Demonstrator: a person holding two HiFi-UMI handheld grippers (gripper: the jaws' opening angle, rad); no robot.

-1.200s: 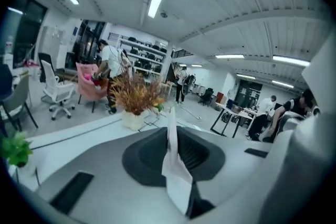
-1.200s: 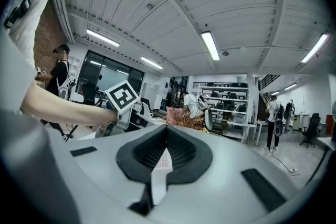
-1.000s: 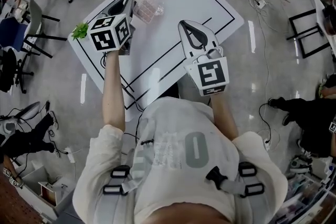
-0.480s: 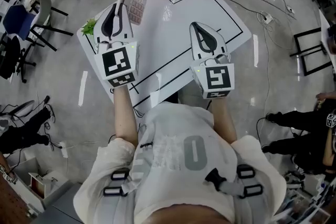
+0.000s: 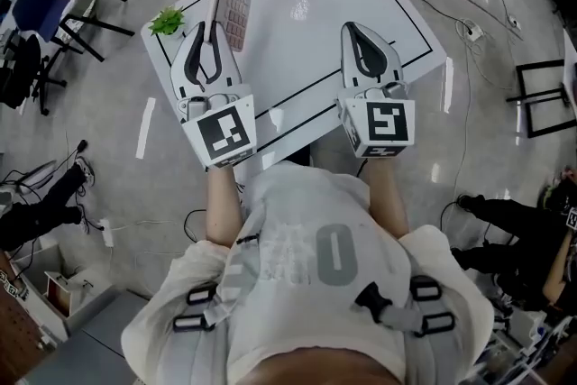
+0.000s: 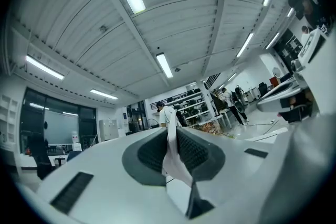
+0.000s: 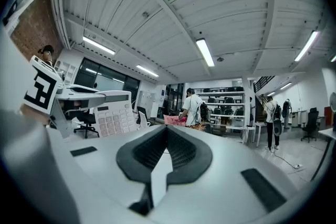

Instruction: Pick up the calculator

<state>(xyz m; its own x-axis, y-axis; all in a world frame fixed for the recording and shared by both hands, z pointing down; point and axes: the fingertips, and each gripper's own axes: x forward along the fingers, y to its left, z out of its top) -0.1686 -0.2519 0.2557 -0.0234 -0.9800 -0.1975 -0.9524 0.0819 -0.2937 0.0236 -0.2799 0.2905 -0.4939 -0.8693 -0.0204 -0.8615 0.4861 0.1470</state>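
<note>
Left gripper (image 5: 211, 33) clamped on the calculator (image 5: 236, 12), which it holds on edge with keys facing the right gripper (image 5: 364, 30), over the far-left part of the white table (image 5: 297, 59). It looks clear of the surface, hard to confirm from above. Right gripper's jaws pressed together, nothing between them

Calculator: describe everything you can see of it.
The calculator is a thin white slab, plastic by the look of it, with a grid of pale pinkish keys and a display strip above them. It stands on edge above the left part of the white table, key face toward the right gripper. The left claw is shut on it, and nothing else touches it.
</note>
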